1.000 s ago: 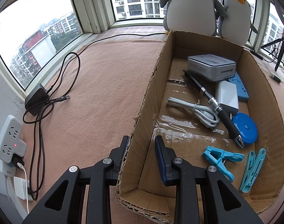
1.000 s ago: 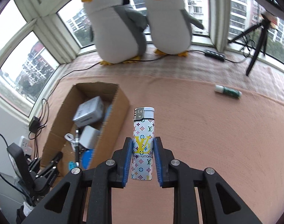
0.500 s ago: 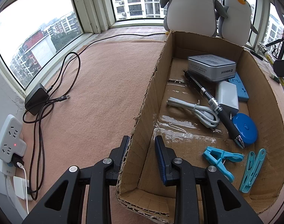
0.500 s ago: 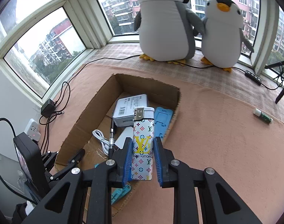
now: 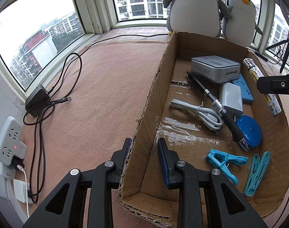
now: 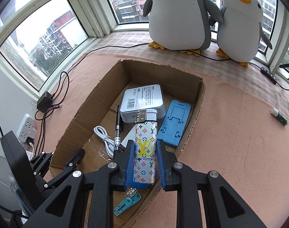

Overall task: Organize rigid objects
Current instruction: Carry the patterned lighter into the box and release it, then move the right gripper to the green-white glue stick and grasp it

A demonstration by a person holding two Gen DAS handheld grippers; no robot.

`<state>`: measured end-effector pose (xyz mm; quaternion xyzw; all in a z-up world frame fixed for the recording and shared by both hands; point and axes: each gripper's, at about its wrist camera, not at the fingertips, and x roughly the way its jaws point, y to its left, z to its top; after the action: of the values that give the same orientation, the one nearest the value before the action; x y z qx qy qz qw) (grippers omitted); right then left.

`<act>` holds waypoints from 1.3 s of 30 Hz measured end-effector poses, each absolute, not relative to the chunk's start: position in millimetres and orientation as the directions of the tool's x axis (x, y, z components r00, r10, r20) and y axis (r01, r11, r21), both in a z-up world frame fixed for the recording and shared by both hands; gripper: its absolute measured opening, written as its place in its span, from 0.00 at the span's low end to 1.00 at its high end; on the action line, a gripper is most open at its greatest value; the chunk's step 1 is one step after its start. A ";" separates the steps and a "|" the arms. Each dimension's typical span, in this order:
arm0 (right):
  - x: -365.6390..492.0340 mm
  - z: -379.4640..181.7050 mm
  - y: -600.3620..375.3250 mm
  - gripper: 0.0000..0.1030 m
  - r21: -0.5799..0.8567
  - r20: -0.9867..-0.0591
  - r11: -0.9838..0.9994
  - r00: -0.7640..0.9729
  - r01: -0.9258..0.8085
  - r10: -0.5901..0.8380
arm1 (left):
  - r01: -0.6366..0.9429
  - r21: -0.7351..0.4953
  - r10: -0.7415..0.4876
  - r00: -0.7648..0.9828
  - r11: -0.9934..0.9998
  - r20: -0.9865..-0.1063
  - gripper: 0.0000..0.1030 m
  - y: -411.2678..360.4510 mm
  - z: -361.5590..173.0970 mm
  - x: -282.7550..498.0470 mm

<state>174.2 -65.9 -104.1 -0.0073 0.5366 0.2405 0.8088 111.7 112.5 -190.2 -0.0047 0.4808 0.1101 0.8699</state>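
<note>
The right hand-held gripper (image 6: 145, 161) clamps a glossy, monogram-printed lighter (image 6: 145, 148) upright between ribbed blue pads, now above the open corrugated cardboard box (image 6: 104, 87); a second ago it was over the bare worktop beside the box. The left hand-held gripper (image 5: 144, 152) stays closed on the box's ragged near wall. Inside the box lie a rounded tin (image 6: 142, 102) and a blue plastic stand (image 6: 174, 123).

The cardboard box (image 6: 104, 87) was open on top. The silver tin (image 6: 142, 99), blue stand (image 6: 174, 123), pen (image 6: 118, 127) and white cable (image 6: 104, 136) filled its floor. Bare cardboard showed by the left wall.
</note>
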 end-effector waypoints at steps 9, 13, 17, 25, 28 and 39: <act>175.1 -107.0 -64.6 0.23 0.237 -0.874 0.887 0.312 -0.396 0.372 | -0.196 0.098 0.187 0.514 0.976 -0.837 0.28 112.4 -190.1 111.7; 173.9 -105.9 -64.4 0.30 0.244 -0.873 0.882 0.305 -0.404 0.381 | -0.196 0.098 0.187 0.514 0.976 -0.837 0.28 113.2 -190.3 111.9; 171.5 -103.4 -67.3 0.31 0.258 -0.867 0.880 0.306 -0.399 0.393 | -0.196 0.098 0.187 0.514 0.976 -0.837 0.28 113.2 -190.3 111.9; 167.3 -93.5 -88.8 0.38 0.285 -0.850 0.884 0.329 -0.371 0.412 | -0.195 0.098 0.187 0.514 0.976 -0.837 0.28 113.4 -190.4 112.0; 164.1 -87.5 -102.7 0.40 0.271 -0.843 0.893 0.359 -0.359 0.400 | -0.194 0.100 0.188 0.514 0.976 -0.837 0.28 113.9 -190.2 112.2; 172.1 -75.6 -179.3 0.40 0.281 -0.819 0.921 0.432 -0.271 0.377 | -0.192 0.107 0.192 0.512 0.976 -0.838 0.29 113.1 -191.1 113.7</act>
<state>172.1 -179.3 -75.6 0.0533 0.4971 0.1917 0.8446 113.7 113.1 -191.1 0.0002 0.4817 0.1103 0.8694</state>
